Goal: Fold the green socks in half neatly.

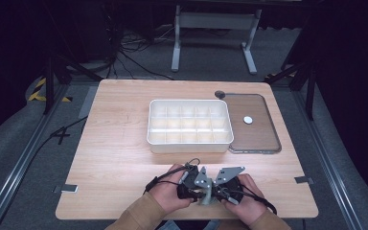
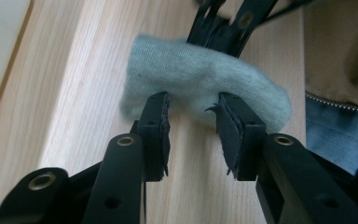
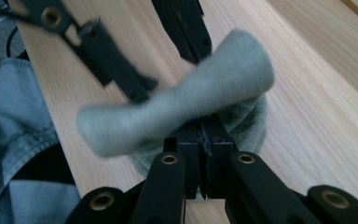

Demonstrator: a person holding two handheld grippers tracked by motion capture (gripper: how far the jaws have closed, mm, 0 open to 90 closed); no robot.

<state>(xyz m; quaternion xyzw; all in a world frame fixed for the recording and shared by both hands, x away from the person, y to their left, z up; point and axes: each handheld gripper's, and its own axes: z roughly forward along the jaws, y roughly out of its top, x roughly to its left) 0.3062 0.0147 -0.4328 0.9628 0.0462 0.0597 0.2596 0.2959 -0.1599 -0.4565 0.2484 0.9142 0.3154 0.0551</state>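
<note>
A grey knitted sock (image 3: 182, 105) hangs just above the wooden table near its front edge. My right gripper (image 3: 205, 135) is shut on the sock's middle, so the fabric bunches over the closed jaws. My left gripper (image 2: 193, 116) faces it from the other side with its jaws apart. Its pads sit just short of the sock (image 2: 200, 79) and nothing is pressed between them. From the right gripper view, the left gripper's black fingers (image 3: 116, 60) reach in behind the sock. In the high view both hands meet at the front centre, left gripper (image 1: 196, 184) and right gripper (image 1: 225, 184).
A white compartment box (image 1: 190, 144) stands mid-table beyond the hands. To its right lies a flat dark-tinted lid (image 1: 264, 140) with a small white disc (image 1: 247, 120) on it, and a dark round knob (image 1: 220, 94) at its far corner. The table's front edge is close to the grippers.
</note>
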